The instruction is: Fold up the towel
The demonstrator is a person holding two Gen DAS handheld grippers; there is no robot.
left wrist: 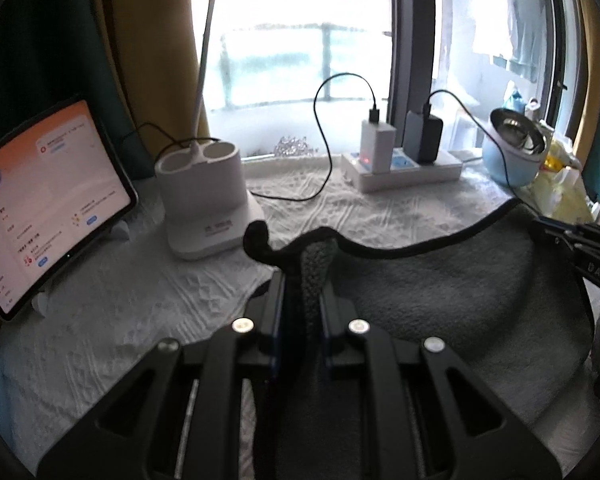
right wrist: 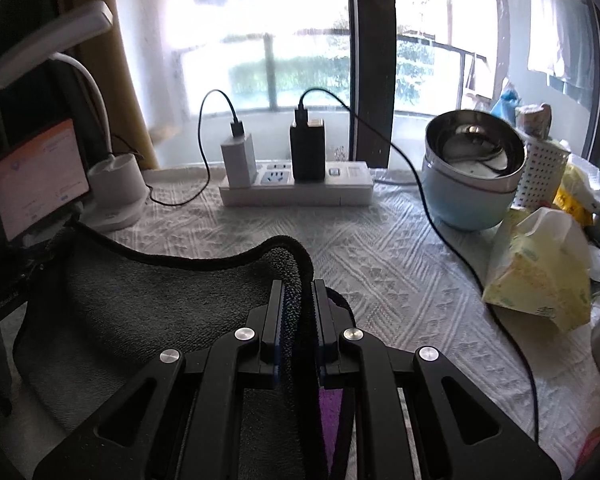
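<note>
The towel is pinched at both corners by the left hand-held gripper and the right hand-held gripper; its edge should be kept taut and carried evenly short of the power strip.

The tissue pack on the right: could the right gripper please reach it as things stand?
Probably not yet: the right gripper is shut on the towel. The tablecloth toward the tissue pack looks unobstructed apart from a black cable.

I see a home: curtains by a balcony window, laundry drying outside, a tablet and tissue pack on the cloth-covered surface.
</note>
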